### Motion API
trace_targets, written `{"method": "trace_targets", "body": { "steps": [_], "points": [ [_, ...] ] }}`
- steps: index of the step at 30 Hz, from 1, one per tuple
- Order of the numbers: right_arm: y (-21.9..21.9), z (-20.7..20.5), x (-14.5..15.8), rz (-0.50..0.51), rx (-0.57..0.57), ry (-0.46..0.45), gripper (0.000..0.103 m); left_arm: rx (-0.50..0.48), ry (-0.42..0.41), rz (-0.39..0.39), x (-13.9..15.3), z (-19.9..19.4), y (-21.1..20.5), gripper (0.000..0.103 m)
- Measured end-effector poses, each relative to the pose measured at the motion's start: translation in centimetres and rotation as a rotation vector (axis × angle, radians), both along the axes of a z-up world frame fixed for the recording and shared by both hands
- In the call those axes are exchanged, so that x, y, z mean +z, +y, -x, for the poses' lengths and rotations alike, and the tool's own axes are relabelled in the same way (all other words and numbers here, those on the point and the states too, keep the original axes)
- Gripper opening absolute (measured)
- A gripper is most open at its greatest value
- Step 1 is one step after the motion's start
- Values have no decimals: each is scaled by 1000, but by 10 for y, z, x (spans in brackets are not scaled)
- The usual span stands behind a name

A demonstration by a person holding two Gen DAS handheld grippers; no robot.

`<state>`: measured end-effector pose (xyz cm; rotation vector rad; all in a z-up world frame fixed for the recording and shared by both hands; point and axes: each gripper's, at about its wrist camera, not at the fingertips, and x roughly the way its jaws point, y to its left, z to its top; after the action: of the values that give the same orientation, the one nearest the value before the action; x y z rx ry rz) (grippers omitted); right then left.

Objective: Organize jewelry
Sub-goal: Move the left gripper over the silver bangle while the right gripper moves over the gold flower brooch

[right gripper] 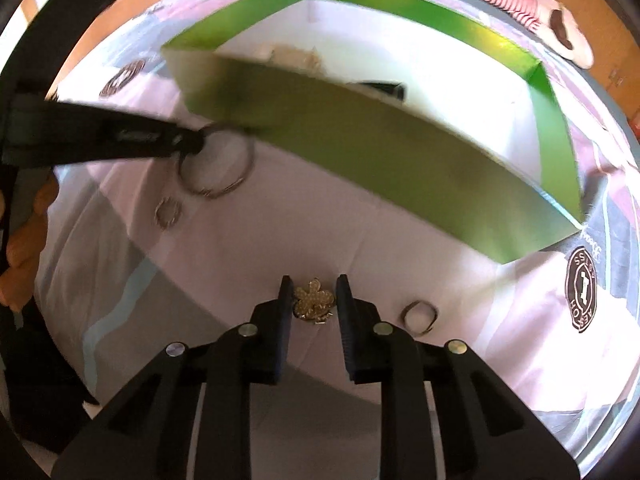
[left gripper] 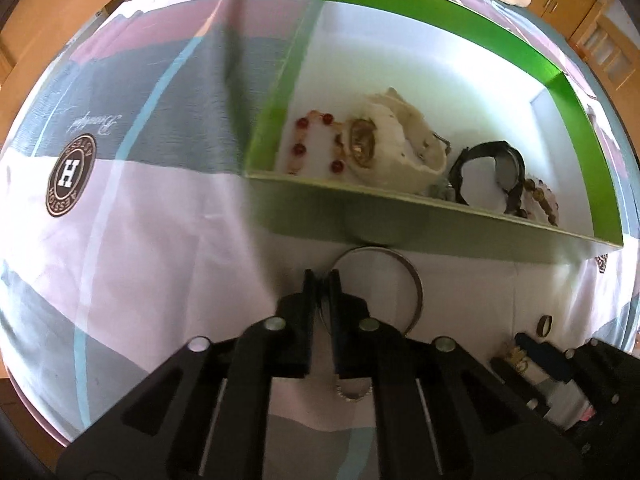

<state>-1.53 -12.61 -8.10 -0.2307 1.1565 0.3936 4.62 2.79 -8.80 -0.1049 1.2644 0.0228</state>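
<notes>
Left tool (left gripper: 322,280): clenched on the rim of a bangle (left gripper: 414,280), just before the box.
Right tool (right gripper: 313,292): jaws flank a gold flower brooch (right gripper: 313,300) on the bedsheet (left gripper: 140,240); contact with the pads unclear.
Ring (right gripper: 419,316): on the sheet, just right of the brooch.
Small ring (right gripper: 168,211): near the bangle.
Box (left gripper: 400,216): green, open; holds a white watch (left gripper: 396,140), black watch (left gripper: 492,168), red beads (left gripper: 316,140).

Ahead of my black left gripper (left gripper: 322,280) I see a green box (left gripper: 420,216) lined white; inside, a cream watch (left gripper: 396,140), red beads (left gripper: 316,140). The bedsheet (left gripper: 140,240) shows pink-grey blocks.
</notes>
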Motion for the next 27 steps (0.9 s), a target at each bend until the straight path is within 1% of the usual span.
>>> {"method": "trace_targets", "body": {
  "steps": [1, 3, 5, 6, 8, 9, 11, 13, 15, 16, 18, 21, 22, 25, 26, 27],
  "points": [
    [-1, -1, 1, -9, -7, -2, 22, 0, -2, 0, 0, -1, 0, 9],
    [-5, -1, 1, -15, -15, -3, 22, -8, -11, -18, 2, 0, -3, 15],
    [-6, 0, -2, -12, -10, 5, 22, -15, -22, -34, 4, 3, -7, 28],
    [-6, -1, -4, -7, -7, 9, 22, -21, -28, -42, 4, 3, -10, 31],
    [-5, 6, -9, 1, -2, 14, 22, -30, -44, -36, 9, 5, -13, 44],
    [-4, 7, -9, 2, -2, 15, 22, -31, -52, -24, 11, 6, -12, 47],
    [-4, 4, -8, -1, -5, 19, 22, -37, -62, 2, 16, 6, -12, 61],
    [-4, 2, -9, -11, -13, 27, 22, -43, -65, 37, 19, 5, -9, 66],
    [-5, -3, -9, -16, -17, 32, 22, -40, -53, 98, 20, 3, -5, 69],
    [-7, -4, -8, -16, -16, 32, 22, -37, -49, 125, 20, 3, -3, 73],
    [-14, -9, -7, -17, -16, 30, 22, -35, -51, 143, 19, 3, -5, 75],
    [-15, -10, -5, -16, -13, 30, 24, -74, -54, 109, 14, 5, -20, 78],
    [-15, -10, -5, -15, -12, 29, 25, -93, -55, 86, 11, 4, -26, 78],
    [-15, -8, -5, -8, -8, 22, 32, -132, -69, -45, 8, 8, -44, 78],
    [-14, -7, -5, -7, -5, 20, 32, -131, -75, -102, 6, 9, -48, 78],
    [-14, -7, -5, -8, -3, 18, 32, -128, -77, -131, 5, 8, -49, 78]
  ]
}}
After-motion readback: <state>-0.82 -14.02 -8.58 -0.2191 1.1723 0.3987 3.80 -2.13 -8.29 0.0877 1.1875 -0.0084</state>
